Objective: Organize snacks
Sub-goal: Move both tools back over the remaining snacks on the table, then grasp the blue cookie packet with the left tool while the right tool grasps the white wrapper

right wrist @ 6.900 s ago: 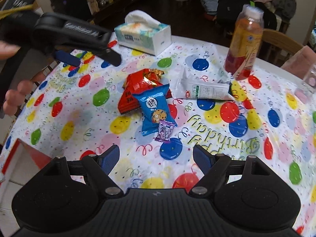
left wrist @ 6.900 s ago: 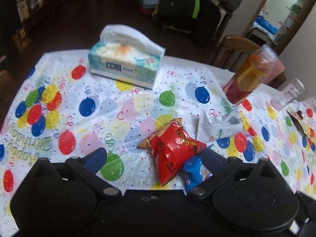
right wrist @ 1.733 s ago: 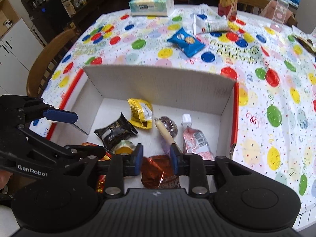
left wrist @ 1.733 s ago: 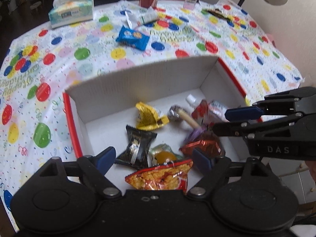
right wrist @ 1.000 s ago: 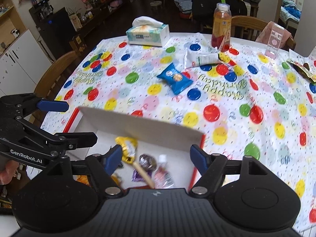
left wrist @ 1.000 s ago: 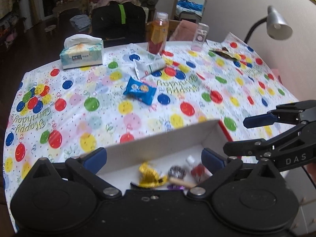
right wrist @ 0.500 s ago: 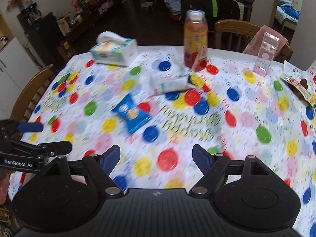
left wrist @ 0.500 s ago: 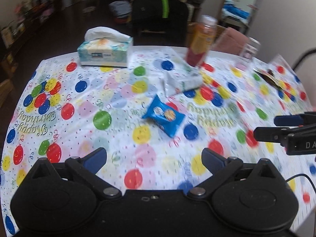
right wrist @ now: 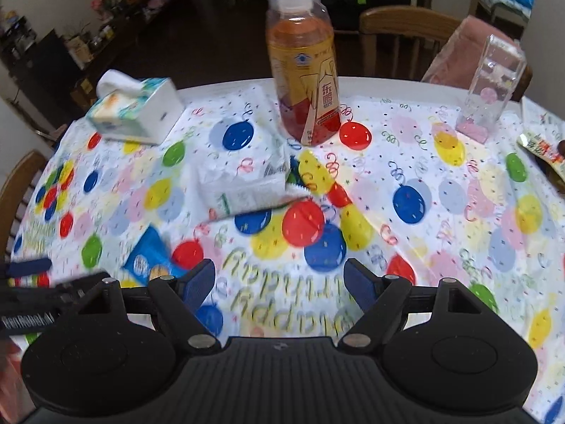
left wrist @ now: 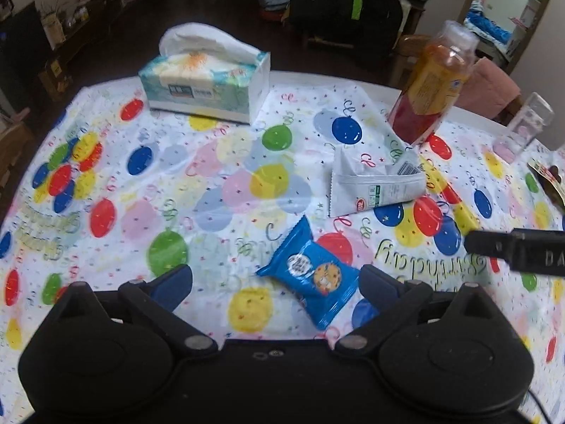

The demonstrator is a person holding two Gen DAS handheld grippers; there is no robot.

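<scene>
A blue cookie packet (left wrist: pixel 310 275) lies on the balloon-print tablecloth, just ahead of my open left gripper (left wrist: pixel 277 281) and nearer its right finger. The same blue cookie packet (right wrist: pixel 150 259) shows blurred at the lower left of the right wrist view. A white snack pouch (left wrist: pixel 374 180) lies farther back; this white snack pouch (right wrist: pixel 243 183) sits ahead and left of my open right gripper (right wrist: pixel 279 281), which holds nothing. The right gripper's finger (left wrist: pixel 512 249) pokes in from the right edge of the left wrist view. The snack box is out of sight.
An orange drink bottle (right wrist: pixel 303 67) stands at the back near a tissue box (left wrist: pixel 204 77) and a clear plastic container (right wrist: pixel 494 81). Another wrapper (right wrist: pixel 540 148) lies at the far right edge. Wooden chairs (right wrist: pixel 402 31) ring the table.
Both grippers have moved forward and lower over the table, away from the box, which left view. The right gripper, shut over the box earlier, is open now. The blue packet is much closer to the left gripper.
</scene>
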